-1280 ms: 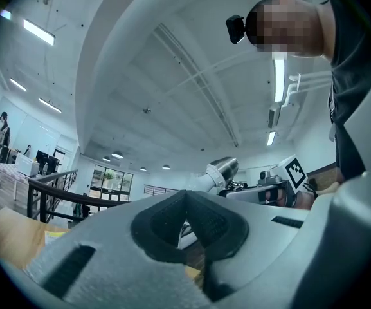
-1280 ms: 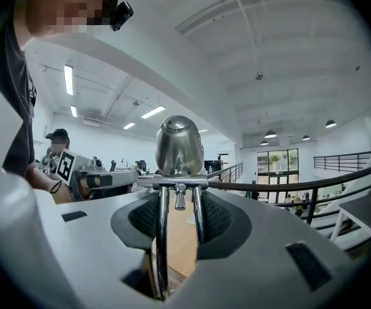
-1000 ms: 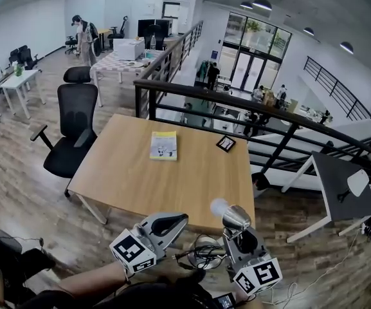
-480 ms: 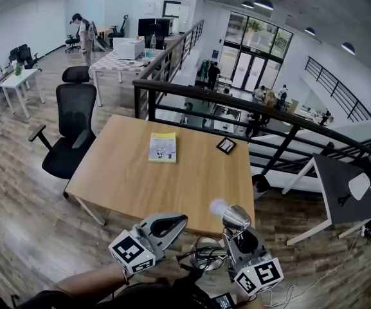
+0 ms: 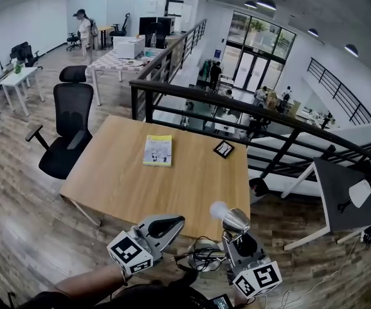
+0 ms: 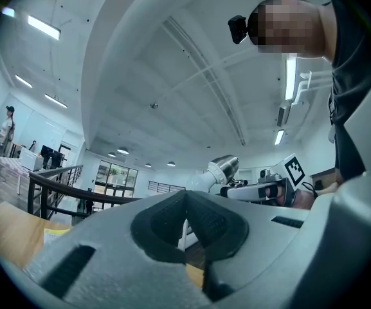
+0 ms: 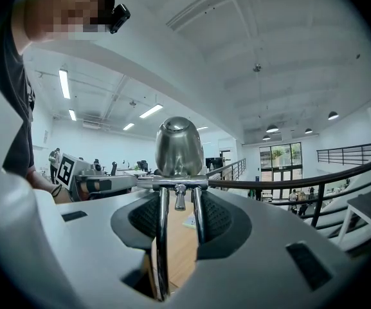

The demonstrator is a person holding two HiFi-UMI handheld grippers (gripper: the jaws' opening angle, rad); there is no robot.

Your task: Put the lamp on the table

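The lamp (image 5: 235, 219), with a silver shade and a white bulb, is held up by my right gripper (image 5: 235, 235) just off the near right corner of the wooden table (image 5: 127, 179). In the right gripper view the lamp (image 7: 179, 145) rises above the jaws, and my right gripper (image 7: 179, 201) is shut on its two thin metal rods. My left gripper (image 5: 180, 220) hovers to the lamp's left by the table's near edge. Its jaws (image 6: 185, 201) are shut, with nothing seen between them. A black cable (image 5: 201, 255) hangs between the two grippers.
A yellow book (image 5: 158, 150) and a small black item (image 5: 223, 149) lie on the table's far half. A black office chair (image 5: 66, 131) stands at the table's left. A dark railing (image 5: 236, 108) runs behind the table, and a dark desk (image 5: 343, 198) stands at right.
The table has come slightly nearer and shifted left in the head view. Both grippers and the lamp were carried along together, keeping their grip and spacing.
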